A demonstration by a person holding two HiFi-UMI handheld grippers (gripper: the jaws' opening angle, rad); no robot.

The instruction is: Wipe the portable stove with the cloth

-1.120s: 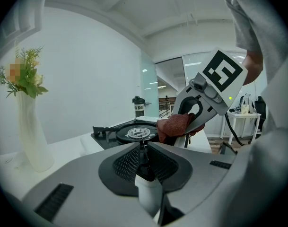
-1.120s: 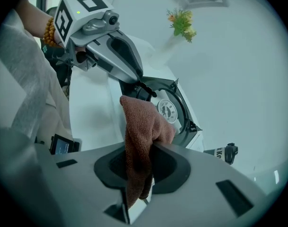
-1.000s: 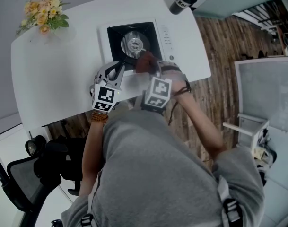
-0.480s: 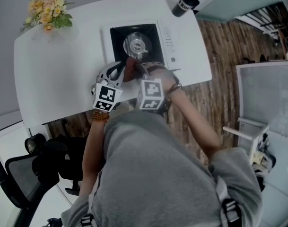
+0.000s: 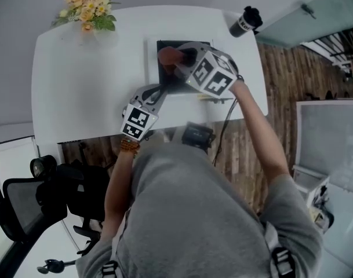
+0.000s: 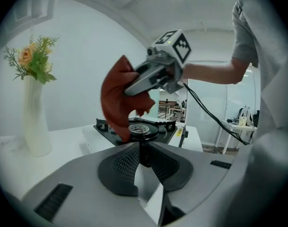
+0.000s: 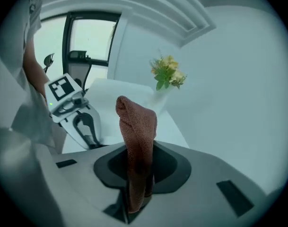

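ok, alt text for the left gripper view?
The right gripper holds a red-brown cloth over the portable stove on a white table. In the foreground the left gripper has its jaws together, nothing between them; a vase of flowers stands at left.

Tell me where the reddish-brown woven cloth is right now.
Upper centre of the head view: the reddish-brown woven cloth is clamped in the right gripper, over the black-topped portable stove.
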